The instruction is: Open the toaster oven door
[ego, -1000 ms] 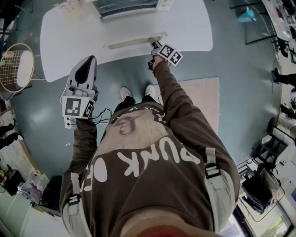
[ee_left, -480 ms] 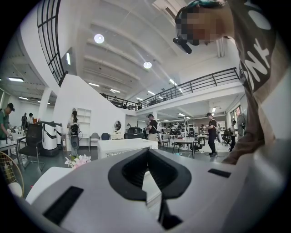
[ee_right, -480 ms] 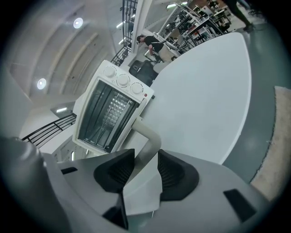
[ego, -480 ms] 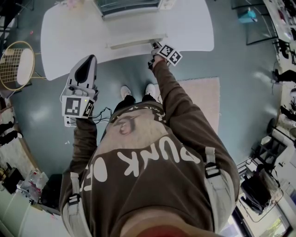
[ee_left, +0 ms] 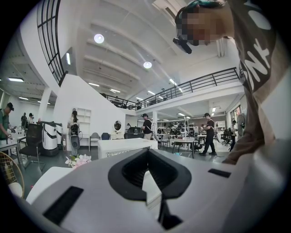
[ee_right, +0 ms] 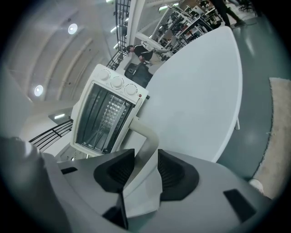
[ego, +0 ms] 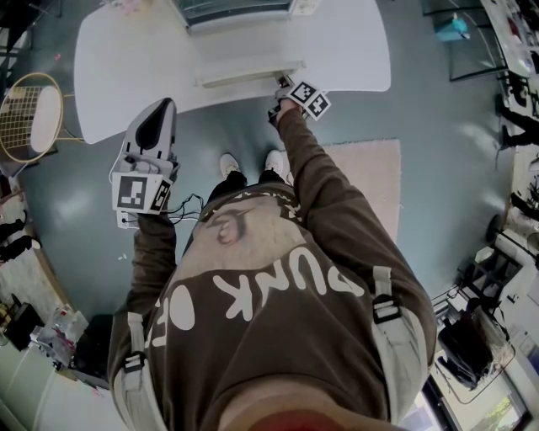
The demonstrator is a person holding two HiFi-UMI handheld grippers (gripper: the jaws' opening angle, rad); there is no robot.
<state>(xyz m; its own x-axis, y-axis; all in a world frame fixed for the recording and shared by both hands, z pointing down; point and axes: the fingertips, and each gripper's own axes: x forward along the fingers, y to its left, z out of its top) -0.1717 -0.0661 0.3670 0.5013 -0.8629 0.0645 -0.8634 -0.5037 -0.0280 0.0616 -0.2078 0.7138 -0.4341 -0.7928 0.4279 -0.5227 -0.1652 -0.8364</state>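
Observation:
A white toaster oven [ego: 232,13] with a glass door stands at the far edge of the white table [ego: 337,50]. Its long white door handle [ego: 248,76] lies nearer me than the oven body. My right gripper [ego: 282,88] is shut on the handle's right end. In the right gripper view the handle [ee_right: 143,132] runs between the black pads [ee_right: 175,170], with the oven's glass door [ee_right: 102,118] and knobs behind it. How far the door is tilted I cannot tell. My left gripper [ego: 154,126] hangs off the table to the left, shut and empty, pointing up into the room.
The table's front edge [ego: 210,105] curves just before my shoes [ego: 248,164]. A pale rug [ego: 370,185] lies on the floor to the right, and a round wire chair [ego: 29,118] stands at the left. Pink flowers [ego: 126,8] sit at the table's back left.
Hardly anything differs: the right gripper stays on the handle and the left gripper hangs in the same place.

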